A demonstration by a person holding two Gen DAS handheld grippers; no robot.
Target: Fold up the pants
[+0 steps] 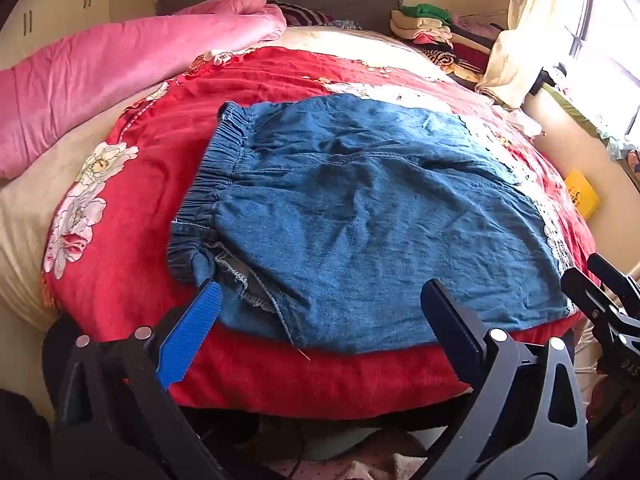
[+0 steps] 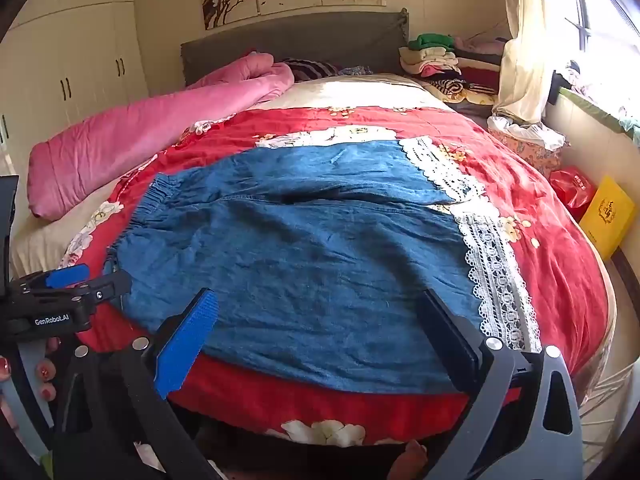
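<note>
Denim pants point(image 2: 288, 256) lie flat across the red quilt point(image 2: 540, 240), waistband to the left. The left gripper point(image 1: 320, 304) and the right gripper point(image 2: 320, 316) hover with jaws spread wide, holding nothing. Each should probably pinch both layers at the near edge.

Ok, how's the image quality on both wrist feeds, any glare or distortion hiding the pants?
Left wrist view: strong fisheye bulge, the window blown out at upper right, but the pants are evenly lit and sharp. Right wrist view: the same curvature and window glare; pants clear, lace hems crisp, dark vignette in the corners.
</note>
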